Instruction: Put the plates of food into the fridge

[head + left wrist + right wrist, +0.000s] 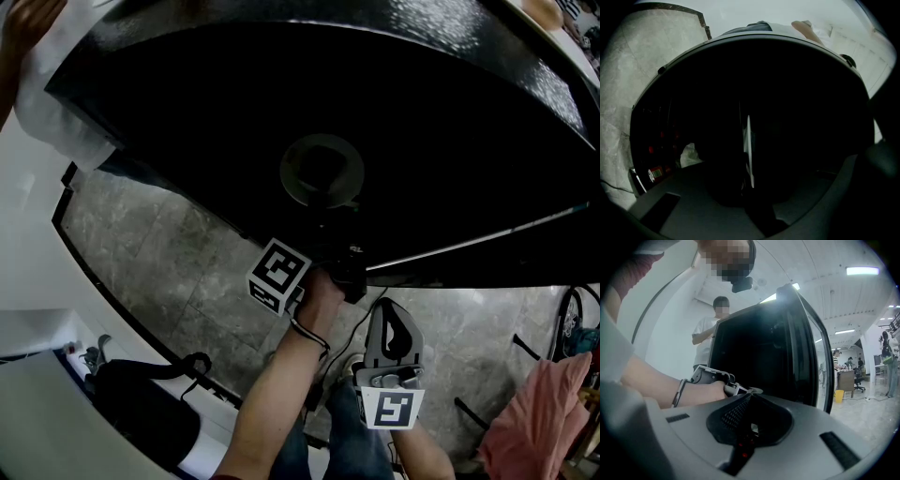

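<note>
The black fridge (281,103) fills the upper part of the head view, with a round fitting (322,171) on its dark front. My left gripper (339,267), marker cube beside it, is pressed against that front just under the fitting. In the left gripper view the left gripper (749,183) looks shut, with a thin white vertical strip (748,145) straight ahead. It is too dark to tell whether anything is gripped. My right gripper (392,317) hangs lower, off the fridge, shut on nothing. The right gripper (751,395) faces the fridge (787,348). No plate shows.
A black bag (141,403) lies on the grey tiled floor (159,244) at lower left, against a white wall. A pink cloth (544,412) hangs at lower right. A person in a white shirt (708,329) stands beside the fridge. Red cans (655,173) show dimly.
</note>
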Demonstrator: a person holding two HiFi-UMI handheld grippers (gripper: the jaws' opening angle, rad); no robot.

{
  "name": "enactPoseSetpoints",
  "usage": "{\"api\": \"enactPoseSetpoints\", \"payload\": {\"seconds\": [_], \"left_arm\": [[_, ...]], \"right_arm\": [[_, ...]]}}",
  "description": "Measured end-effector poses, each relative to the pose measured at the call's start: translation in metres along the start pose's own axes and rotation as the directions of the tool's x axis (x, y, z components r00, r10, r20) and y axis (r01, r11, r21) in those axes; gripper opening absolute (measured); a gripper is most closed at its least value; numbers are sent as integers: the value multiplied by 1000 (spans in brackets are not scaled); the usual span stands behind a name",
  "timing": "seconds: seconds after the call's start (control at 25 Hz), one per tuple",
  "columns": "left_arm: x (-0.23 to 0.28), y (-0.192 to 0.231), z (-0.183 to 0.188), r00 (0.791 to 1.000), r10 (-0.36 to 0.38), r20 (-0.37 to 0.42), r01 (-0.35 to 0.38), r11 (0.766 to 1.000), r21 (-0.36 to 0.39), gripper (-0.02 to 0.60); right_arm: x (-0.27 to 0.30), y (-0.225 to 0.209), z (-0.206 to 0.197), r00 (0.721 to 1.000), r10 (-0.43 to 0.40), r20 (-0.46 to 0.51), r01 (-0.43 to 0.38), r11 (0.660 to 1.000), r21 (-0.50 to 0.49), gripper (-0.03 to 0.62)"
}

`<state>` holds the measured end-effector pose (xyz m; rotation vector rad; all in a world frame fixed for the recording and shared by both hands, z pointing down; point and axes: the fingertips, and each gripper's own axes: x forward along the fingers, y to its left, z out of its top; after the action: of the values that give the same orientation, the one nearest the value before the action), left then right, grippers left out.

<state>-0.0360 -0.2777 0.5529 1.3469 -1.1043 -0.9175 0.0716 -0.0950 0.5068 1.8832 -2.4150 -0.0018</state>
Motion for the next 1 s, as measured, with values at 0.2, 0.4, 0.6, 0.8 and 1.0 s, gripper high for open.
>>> {"api": "enactPoseSetpoints", "payload": {"seconds": [0.2,0.4,0.6,0.8,1.0], "left_arm": [[3,0,0,1000,0,-4,0,1000,9,21],[3,0,0,1000,-9,-4,10,1000,7,23],[3,0,0,1000,-10,-8,10,1000,9,23],[1,-2,-1,999,-50,-22,50,998,23,31],[-4,-1,-2,996,-81,-25,82,996,22,79]], "right_arm": [[2,4,3,1000,16,18,-16,1000,6,12],[5,3,8,1000,3,30,-4,1000,20,12],[7,6,13,998,18,55,-19,1000,20,12],[4,9,9,999,30,43,-30,999,10,12],[5,9,9,999,28,37,-28,1000,9,12]]}}
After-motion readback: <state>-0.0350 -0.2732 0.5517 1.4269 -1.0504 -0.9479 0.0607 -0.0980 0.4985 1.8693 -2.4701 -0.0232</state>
